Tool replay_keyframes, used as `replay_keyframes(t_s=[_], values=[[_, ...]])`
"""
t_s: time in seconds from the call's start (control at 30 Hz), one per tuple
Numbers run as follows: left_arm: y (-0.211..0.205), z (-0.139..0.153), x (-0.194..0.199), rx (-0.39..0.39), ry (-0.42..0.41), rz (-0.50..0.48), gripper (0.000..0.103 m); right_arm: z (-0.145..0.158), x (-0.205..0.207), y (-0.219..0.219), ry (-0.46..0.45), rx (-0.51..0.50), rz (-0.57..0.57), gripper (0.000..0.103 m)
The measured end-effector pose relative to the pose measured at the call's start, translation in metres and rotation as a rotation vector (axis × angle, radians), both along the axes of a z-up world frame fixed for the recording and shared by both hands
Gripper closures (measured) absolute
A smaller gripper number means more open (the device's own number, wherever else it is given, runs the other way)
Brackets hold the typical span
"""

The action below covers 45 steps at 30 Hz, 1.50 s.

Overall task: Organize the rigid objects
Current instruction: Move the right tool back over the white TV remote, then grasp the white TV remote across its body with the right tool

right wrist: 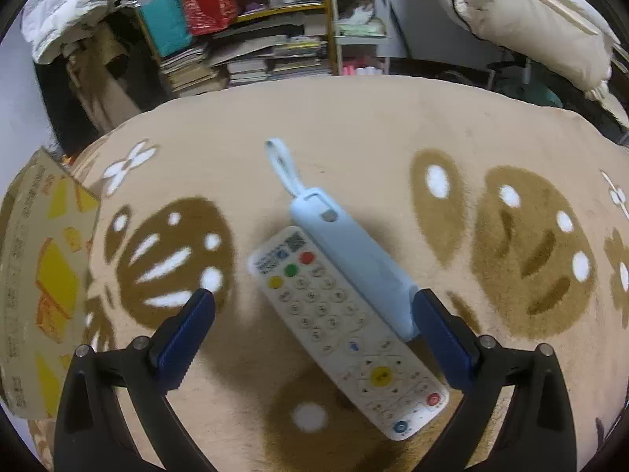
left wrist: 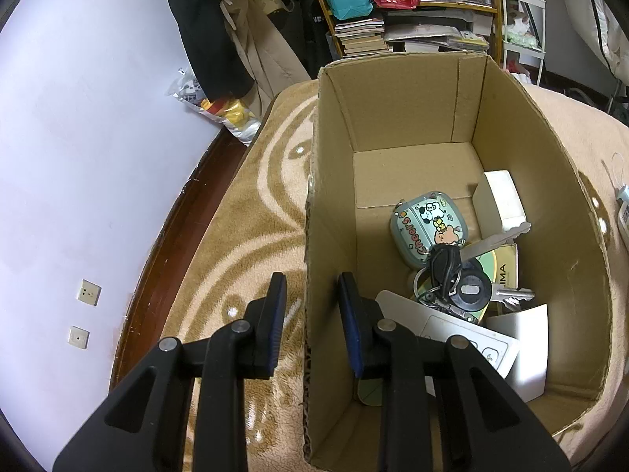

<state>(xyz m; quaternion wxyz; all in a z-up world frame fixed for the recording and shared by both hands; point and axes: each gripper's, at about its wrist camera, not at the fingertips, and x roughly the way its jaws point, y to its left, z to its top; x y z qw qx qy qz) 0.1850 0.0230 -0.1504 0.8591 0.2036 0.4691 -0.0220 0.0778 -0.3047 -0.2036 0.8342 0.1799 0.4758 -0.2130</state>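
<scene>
Left tongs (left wrist: 310,306) part-open, straddling cardboard box (left wrist: 397,98) wall without clamping. Right tongs (right wrist: 312,310) wide open, empty, over white remote (right wrist: 346,330) beside blue-cased remote (right wrist: 354,259).

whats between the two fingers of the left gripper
The left wall of the cardboard box: the left gripper straddles it, one finger outside, one inside, in the left wrist view.

Pale lilac wall (left wrist: 90,126) with two white sockets (left wrist: 89,292); dark wooden skirting (left wrist: 173,236); yellow-framed shelf (right wrist: 283,11) crammed with stacked books (left wrist: 361,39); beige patterned fleece blanket (right wrist: 354,126) underfoot; cream padded coat (right wrist: 523,11) hanging right.
</scene>
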Motion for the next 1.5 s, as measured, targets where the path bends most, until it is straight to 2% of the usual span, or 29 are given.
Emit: replay_keyframes(t_s=[0.23, 0.37, 0.63, 0.67, 0.73, 0.77, 0.8, 0.97, 1.03, 1.1, 1.17, 1.37, 1.5], values=[[0.001, -0.001, 0.0, 0.003, -0.001, -0.002, 0.076, -0.004, -0.002, -0.009, 0.022, -0.018, -0.023, 0.0], [0.001, -0.001, 0.0, 0.006, -0.002, -0.003, 0.076, -0.006, -0.007, -0.015, 0.011, 0.021, -0.033, 0.0], [0.001, -0.002, 0.0, 0.006, -0.001, -0.002, 0.076, -0.021, -0.011, -0.018, 0.052, 0.137, -0.054, 0.003], [0.001, -0.002, 0.0, 0.006, -0.002, -0.003, 0.076, -0.021, -0.012, -0.018, 0.052, 0.132, -0.057, 0.004], [0.001, -0.002, 0.0, 0.007, -0.002, -0.003, 0.076, -0.02, -0.012, -0.017, 0.053, 0.125, -0.058, 0.014], [0.001, -0.001, 0.0, 0.006, -0.002, -0.003, 0.076, -0.019, -0.012, -0.016, 0.052, 0.12, -0.061, 0.024], [0.001, -0.002, 0.0, 0.006, -0.002, -0.002, 0.076, -0.019, -0.012, -0.016, 0.045, 0.131, -0.058, 0.029], [0.001, -0.002, 0.0, 0.005, -0.002, -0.003, 0.076, -0.019, -0.009, -0.012, 0.04, 0.136, -0.051, 0.035], [0.001, -0.002, 0.0, 0.005, -0.001, -0.002, 0.076, -0.018, -0.007, -0.008, 0.037, 0.134, -0.042, 0.042], [0.001, -0.002, 0.0, 0.006, -0.002, -0.002, 0.076, -0.016, -0.005, -0.002, 0.025, 0.134, -0.016, 0.055], [0.001, -0.002, 0.0, 0.007, -0.002, -0.003, 0.076, -0.016, -0.002, 0.004, 0.013, 0.144, 0.004, 0.06], [0.001, -0.002, 0.0, 0.005, -0.001, -0.002, 0.076, -0.013, -0.001, 0.016, -0.035, 0.142, -0.018, 0.06], [0.001, -0.002, -0.001, 0.009, -0.003, -0.003, 0.076, -0.005, 0.004, 0.025, -0.054, 0.131, 0.012, 0.06]])
